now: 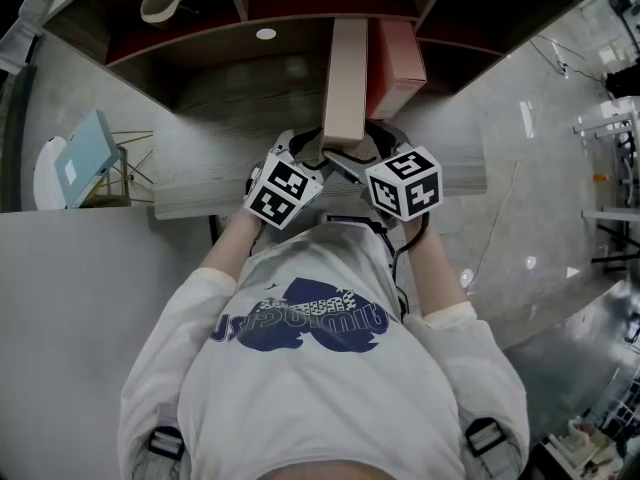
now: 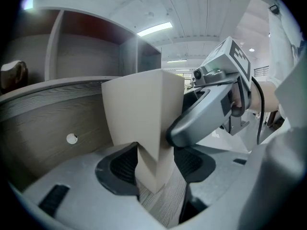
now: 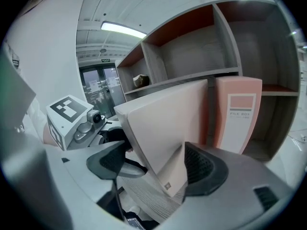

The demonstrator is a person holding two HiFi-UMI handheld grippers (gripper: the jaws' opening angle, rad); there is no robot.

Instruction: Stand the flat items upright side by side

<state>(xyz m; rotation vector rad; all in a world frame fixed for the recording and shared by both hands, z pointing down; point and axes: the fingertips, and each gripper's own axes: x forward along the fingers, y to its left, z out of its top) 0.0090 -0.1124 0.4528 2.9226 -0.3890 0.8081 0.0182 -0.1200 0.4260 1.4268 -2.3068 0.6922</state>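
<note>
The beige file box [image 1: 345,78] leans on the shelf [image 1: 220,118], just left of the upright pink file box [image 1: 398,63], its long axis running away from both claws. The left claw [image 2: 156,164] clamps its near corner. The right claw [image 3: 156,166] straddles that end, not yet gripping.

Two file boxes [image 1: 345,78] [image 1: 398,63], two grippers [image 2: 154,163] [image 3: 158,166], one bowl [image 1: 165,3], one shelf [image 1: 200,98]

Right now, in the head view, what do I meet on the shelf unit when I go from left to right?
bowl → small white disc → beige box → pink box
</note>
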